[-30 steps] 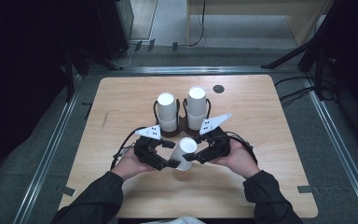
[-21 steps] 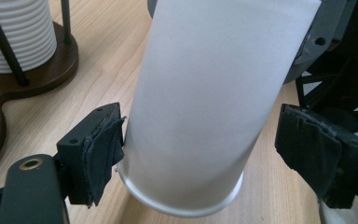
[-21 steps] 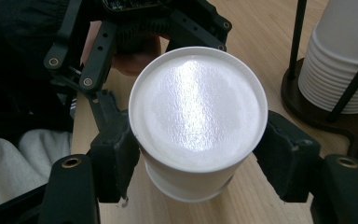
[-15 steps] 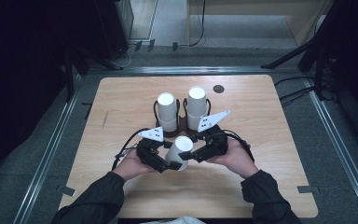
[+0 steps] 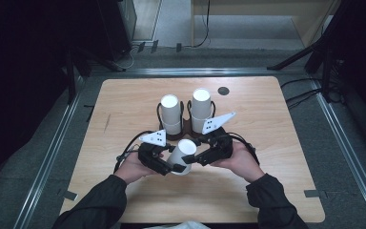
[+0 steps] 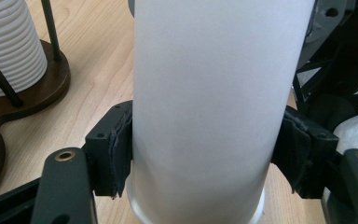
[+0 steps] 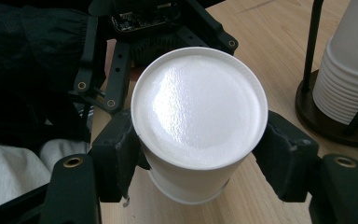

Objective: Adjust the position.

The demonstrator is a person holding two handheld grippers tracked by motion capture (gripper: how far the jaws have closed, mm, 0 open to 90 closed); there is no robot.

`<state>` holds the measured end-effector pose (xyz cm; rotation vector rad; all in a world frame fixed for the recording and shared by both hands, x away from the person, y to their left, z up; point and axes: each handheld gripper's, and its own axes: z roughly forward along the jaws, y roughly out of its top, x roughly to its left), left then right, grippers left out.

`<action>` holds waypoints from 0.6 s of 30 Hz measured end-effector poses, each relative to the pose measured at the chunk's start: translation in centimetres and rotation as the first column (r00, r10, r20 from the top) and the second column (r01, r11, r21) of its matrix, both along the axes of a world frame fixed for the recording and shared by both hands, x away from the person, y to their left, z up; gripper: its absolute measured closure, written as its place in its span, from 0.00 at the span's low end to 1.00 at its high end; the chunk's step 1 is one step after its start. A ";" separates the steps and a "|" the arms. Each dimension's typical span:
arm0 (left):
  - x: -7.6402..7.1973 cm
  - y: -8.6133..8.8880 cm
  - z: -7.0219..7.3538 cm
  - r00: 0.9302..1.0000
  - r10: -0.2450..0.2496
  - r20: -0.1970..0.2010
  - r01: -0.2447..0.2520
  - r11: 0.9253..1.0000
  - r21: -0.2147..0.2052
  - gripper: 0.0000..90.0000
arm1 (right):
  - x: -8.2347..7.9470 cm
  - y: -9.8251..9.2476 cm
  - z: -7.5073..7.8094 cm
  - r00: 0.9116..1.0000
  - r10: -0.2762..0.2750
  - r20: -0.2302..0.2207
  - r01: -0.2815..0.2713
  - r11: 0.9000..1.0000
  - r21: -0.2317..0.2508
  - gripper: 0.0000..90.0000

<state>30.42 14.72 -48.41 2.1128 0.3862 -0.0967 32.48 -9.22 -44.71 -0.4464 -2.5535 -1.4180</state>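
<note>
wooden tabletop (image 5: 124, 109) is lying under everything, with dark floor around it. at the far middle a brown rack (image 5: 187, 128) is holding two stacks of upside-down white cups (image 5: 169, 113), side by side. nearer me, i'm holding one white paper cup (image 5: 183, 155) tilted above the table between both tools. my left gripper (image 5: 164, 164) has just been closing and its pads are pressing on the cup's wall near the rim. my right gripper (image 5: 202, 157) has also been closing, and it's clamping the cup just under its closed base.
</note>
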 end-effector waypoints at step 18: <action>0.4 1.0 0.7 0.999 0.015 -0.033 -0.015 1.000 0.002 0.33 | 0.2 -0.6 -0.3 1.000 0.000 0.013 0.000 1.000 0.007 0.31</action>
